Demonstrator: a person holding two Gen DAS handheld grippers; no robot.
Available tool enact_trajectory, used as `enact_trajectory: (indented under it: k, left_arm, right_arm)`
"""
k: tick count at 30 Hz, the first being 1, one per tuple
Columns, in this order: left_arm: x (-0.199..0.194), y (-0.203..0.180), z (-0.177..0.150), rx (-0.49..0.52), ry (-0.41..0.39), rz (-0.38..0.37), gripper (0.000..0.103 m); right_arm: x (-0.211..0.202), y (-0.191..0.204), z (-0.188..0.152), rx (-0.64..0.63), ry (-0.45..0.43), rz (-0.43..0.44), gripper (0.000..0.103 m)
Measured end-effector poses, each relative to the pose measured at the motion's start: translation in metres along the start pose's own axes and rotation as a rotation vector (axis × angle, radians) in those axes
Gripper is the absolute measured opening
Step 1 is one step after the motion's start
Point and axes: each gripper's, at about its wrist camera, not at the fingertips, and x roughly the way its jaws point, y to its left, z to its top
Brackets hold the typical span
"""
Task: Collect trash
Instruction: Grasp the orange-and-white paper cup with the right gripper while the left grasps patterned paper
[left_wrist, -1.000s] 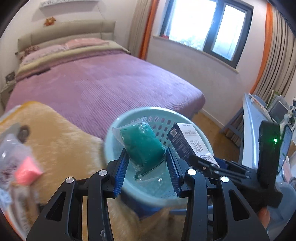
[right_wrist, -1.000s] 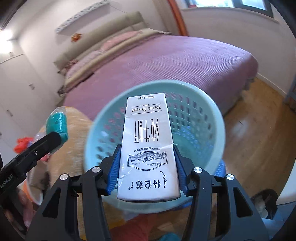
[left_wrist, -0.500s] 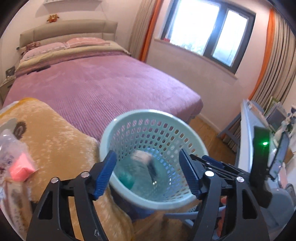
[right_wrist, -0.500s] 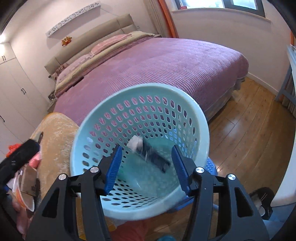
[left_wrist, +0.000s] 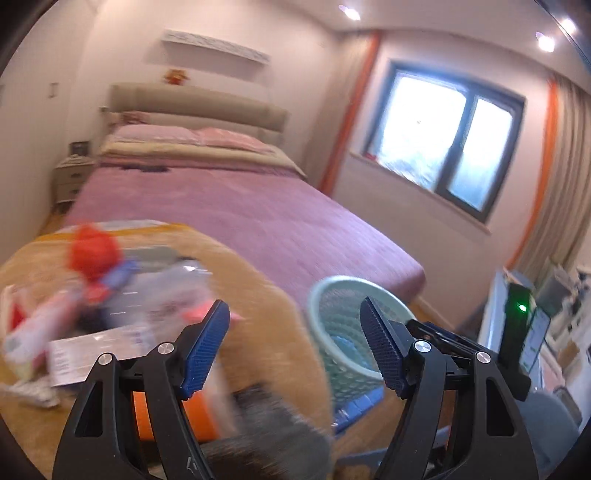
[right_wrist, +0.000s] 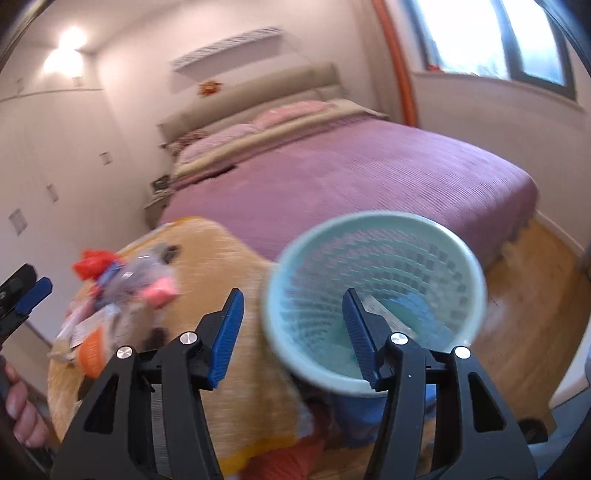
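**Both hands empty, swinging back to the pile**

Since a second ago the green pouch and the milk carton have left the fingers and are lying in the basket (right_wrist: 373, 295); both hands have pulled up and away from it toward the litter. The left gripper (left_wrist: 295, 347) has just been opening its jaws and is now gaping wide with nothing between them. The right gripper (right_wrist: 291, 332) is also standing open and empty.

Taking the basket as the landmark: it is sitting low, just beside the tan furry worktop (left_wrist: 258, 295), with the bed (left_wrist: 240, 206) beyond it. Inside, a pale carton edge and teal-blue shapes are showing through blur at the bottom.

The remaining trash pile (left_wrist: 99, 291) is lying on the worktop well to the left of the basket: a red crumpled wrapper (left_wrist: 92, 251), a pink scrap (right_wrist: 160, 291), clear plastic, and a flat printed sheet (left_wrist: 96, 350). It is too smeared to read any long axis.

The pile is lying left of and ahead of the left fingers, so I judge the left hand nearer; the right gripper is hanging closer to the basket rim.
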Motion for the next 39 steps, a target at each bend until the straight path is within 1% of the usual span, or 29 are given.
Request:
enact_trajectory:
  k: [1, 3, 4, 7, 12, 13, 16, 17, 18, 21, 23, 26, 29, 32, 37, 39]
  left_arm:
    - [-0.014, 0.013, 0.000, -0.019, -0.017, 0.026, 0.071]
    - [-0.036, 0.033, -0.002, -0.049, -0.044, 0.079, 0.071]
    - [-0.047, 0.044, -0.003, -0.064, -0.056, 0.116, 0.071]
    - [-0.075, 0.075, -0.011, -0.113, -0.073, 0.212, 0.071]
    - [-0.101, 0.118, -0.023, -0.172, -0.070, 0.319, 0.071]
    - [-0.105, 0.129, -0.027, -0.189, -0.066, 0.345, 0.071]
    - [-0.113, 0.154, -0.036, -0.227, -0.059, 0.380, 0.071]
    - [-0.117, 0.163, -0.040, -0.239, -0.056, 0.388, 0.071]
    - [-0.118, 0.172, -0.043, -0.252, -0.049, 0.400, 0.071]
    - [-0.125, 0.197, -0.054, -0.283, -0.036, 0.424, 0.071]
    - [-0.127, 0.213, -0.061, -0.318, -0.029, 0.433, 0.071]
    - [-0.124, 0.227, -0.068, -0.345, -0.020, 0.429, 0.071]
    - [-0.116, 0.234, -0.072, -0.355, 0.001, 0.418, 0.071]
    - [-0.105, 0.236, -0.075, -0.356, 0.018, 0.410, 0.071]
    - [-0.095, 0.232, -0.077, -0.337, 0.023, 0.388, 0.071]
    - [-0.090, 0.229, -0.080, -0.329, 0.022, 0.381, 0.071]
  right_arm:
    - [-0.004, 0.017, -0.002, -0.033, -0.012, 0.032, 0.052]
    - [-0.008, 0.038, -0.005, -0.075, -0.022, 0.065, 0.052]
    - [-0.010, 0.055, -0.008, -0.109, -0.027, 0.092, 0.052]
    - [-0.014, 0.086, -0.015, -0.170, -0.034, 0.156, 0.052]
    - [-0.015, 0.134, -0.030, -0.261, -0.037, 0.238, 0.052]
    - [-0.014, 0.140, -0.031, -0.269, -0.036, 0.245, 0.052]
    - [-0.010, 0.155, -0.040, -0.298, -0.035, 0.256, 0.052]
    - [-0.009, 0.159, -0.043, -0.308, -0.035, 0.252, 0.048]
    - [-0.006, 0.163, -0.045, -0.315, -0.030, 0.254, 0.040]
    - [0.009, 0.173, -0.052, -0.329, 0.011, 0.263, 0.032]
    - [0.017, 0.177, -0.056, -0.337, 0.033, 0.263, 0.031]
    - [0.030, 0.185, -0.059, -0.342, 0.063, 0.273, 0.031]
    - [0.043, 0.192, -0.062, -0.351, 0.094, 0.285, 0.031]
    - [0.053, 0.196, -0.064, -0.356, 0.113, 0.279, 0.031]
    - [0.063, 0.195, -0.067, -0.356, 0.127, 0.270, 0.031]
    - [0.060, 0.193, -0.070, -0.366, 0.130, 0.290, 0.031]
